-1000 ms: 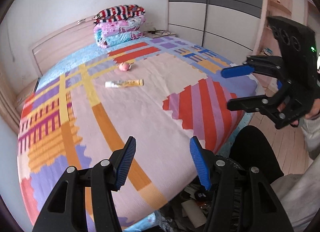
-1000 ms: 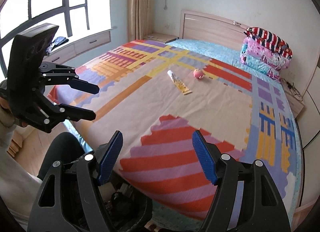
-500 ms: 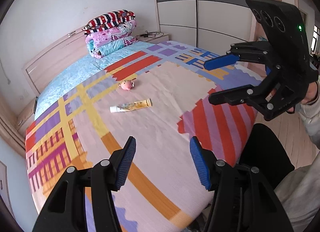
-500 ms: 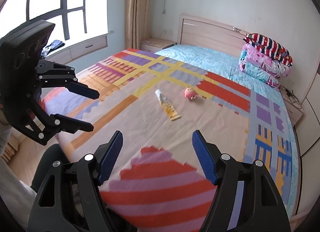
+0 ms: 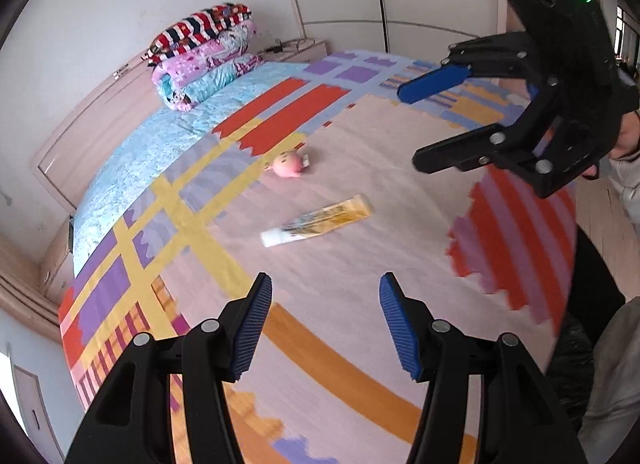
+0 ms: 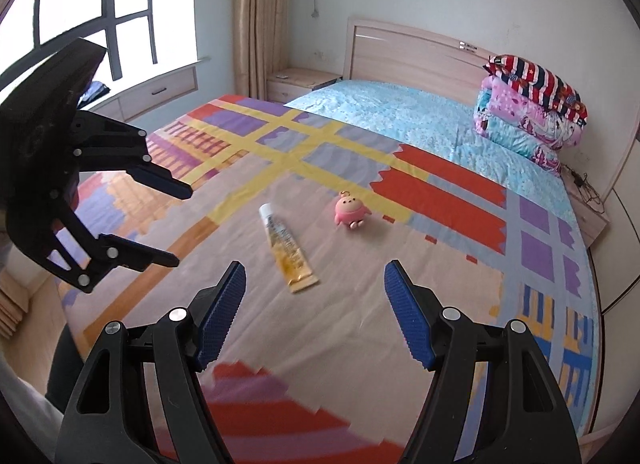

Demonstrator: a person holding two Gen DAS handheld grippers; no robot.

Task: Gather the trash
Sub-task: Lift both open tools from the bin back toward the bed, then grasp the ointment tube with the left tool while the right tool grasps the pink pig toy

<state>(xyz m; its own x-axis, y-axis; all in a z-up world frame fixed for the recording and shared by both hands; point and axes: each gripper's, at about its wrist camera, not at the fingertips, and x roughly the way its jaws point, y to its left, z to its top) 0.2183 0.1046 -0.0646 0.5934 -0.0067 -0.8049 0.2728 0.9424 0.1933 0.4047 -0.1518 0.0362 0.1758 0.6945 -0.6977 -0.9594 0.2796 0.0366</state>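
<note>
A yellow and white tube (image 5: 318, 221) lies flat on the patterned bedspread (image 5: 360, 324), also in the right wrist view (image 6: 287, 247). A small pink toy figure (image 5: 289, 164) sits just beyond it, seen in the right wrist view (image 6: 350, 214) too. My left gripper (image 5: 325, 320) is open and empty above the bed, short of the tube. My right gripper (image 6: 314, 312) is open and empty, also short of the tube. Each gripper shows in the other's view: the right (image 5: 432, 120) and the left (image 6: 176, 224).
Folded quilts (image 6: 532, 120) are stacked at the wooden headboard (image 6: 408, 44). A nightstand (image 6: 300, 82) and a window bench (image 6: 160, 92) stand at the far side. Wardrobe doors (image 5: 384, 0) are behind the bed's other side. Wooden floor (image 5: 616, 220) lies at the bed's foot.
Both grippers have moved forward over the bed toward the tube and the pink toy, which now look larger and nearer. Both stayed open.
</note>
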